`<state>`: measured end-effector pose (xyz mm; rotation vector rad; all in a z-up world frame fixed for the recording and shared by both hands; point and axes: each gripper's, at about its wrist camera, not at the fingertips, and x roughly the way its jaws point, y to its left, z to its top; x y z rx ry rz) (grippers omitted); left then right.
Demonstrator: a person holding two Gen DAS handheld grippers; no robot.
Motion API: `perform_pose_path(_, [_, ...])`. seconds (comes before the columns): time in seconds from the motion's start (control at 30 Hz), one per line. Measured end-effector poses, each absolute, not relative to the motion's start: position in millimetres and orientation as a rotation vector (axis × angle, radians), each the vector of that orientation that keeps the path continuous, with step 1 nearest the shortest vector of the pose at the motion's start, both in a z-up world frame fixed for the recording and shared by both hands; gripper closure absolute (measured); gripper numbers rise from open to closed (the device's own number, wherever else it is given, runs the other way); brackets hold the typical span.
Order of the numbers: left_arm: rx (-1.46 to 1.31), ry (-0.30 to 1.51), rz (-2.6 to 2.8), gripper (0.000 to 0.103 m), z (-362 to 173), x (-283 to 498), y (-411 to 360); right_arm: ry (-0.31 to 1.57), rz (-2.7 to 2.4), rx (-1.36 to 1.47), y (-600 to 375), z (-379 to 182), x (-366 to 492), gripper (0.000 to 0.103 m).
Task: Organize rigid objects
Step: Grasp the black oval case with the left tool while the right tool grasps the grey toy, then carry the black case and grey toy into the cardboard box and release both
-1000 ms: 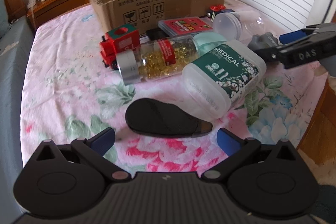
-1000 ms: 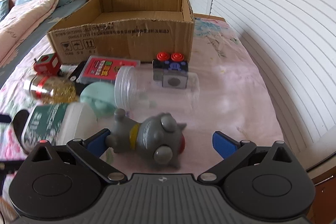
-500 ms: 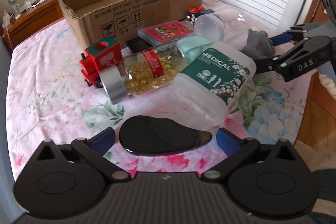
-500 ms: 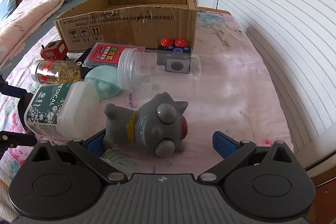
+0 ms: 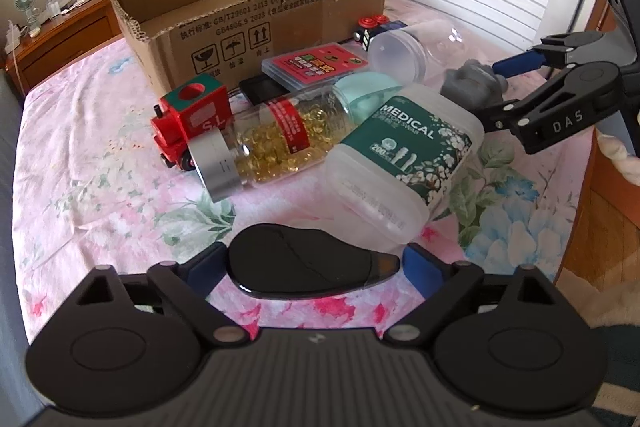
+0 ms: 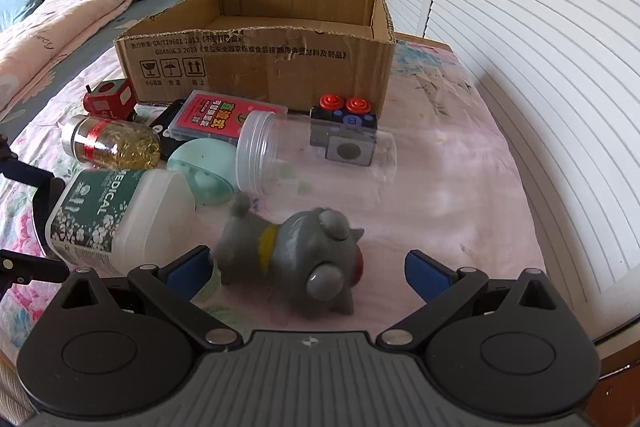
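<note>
A floral pink bedsheet (image 5: pixel 100 187) carries the clutter, with white louvred doors (image 6: pixel 540 67) behind; nearest, the left gripper (image 5: pixel 310 265) has just been closing its jaws around a flat black case (image 5: pixel 304 263), its blue pads right at the case's ends, though contact cannot be confirmed, while the right gripper (image 6: pixel 308 269) stands wide open with a grey toy figure (image 6: pixel 296 259) lying between its fingers. Just past the case a cotton swab tub (image 5: pixel 404 163) lies beside a capsule bottle (image 5: pixel 272 143) and a red toy train (image 5: pixel 192 115); further on are a mint round case (image 6: pixel 200 171), a red card box (image 6: pixel 224 117) and a clear jar (image 6: pixel 312 155) on its side; the open cardboard box (image 6: pixel 260 63) sits farthest.
</note>
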<state>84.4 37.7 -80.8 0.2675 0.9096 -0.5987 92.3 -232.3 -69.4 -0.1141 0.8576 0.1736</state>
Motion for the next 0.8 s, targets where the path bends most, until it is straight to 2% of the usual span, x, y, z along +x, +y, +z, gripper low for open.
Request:
perform_pose_path(0.33, [0.265,0.914,-0.591,0.013,-80,82,37,0.857,0.148,-0.094,-226,-71,101,0.0])
perform_pose_path(0.4, [0.266,0.916,-0.592,0.013,-80,82,38,0.859,0.149,-0.094,-226,-70,102,0.004])
perform_pose_path(0.47, [0.264,0.921,-0.59,0.014,-80,82,37,0.866,0.143,-0.101,-226,-68,103,0.017])
perform_pose_path(0.57, [0.256,0.931,-0.604,0.014,-79,82,37,0.871,0.157,-0.087,-227,-65,102,0.024])
perform_pose_path(0.8, [0.254,0.945,-0.596,0.014,-72,81,39,0.89,0.179,-0.147,-224,-60,100,0.027])
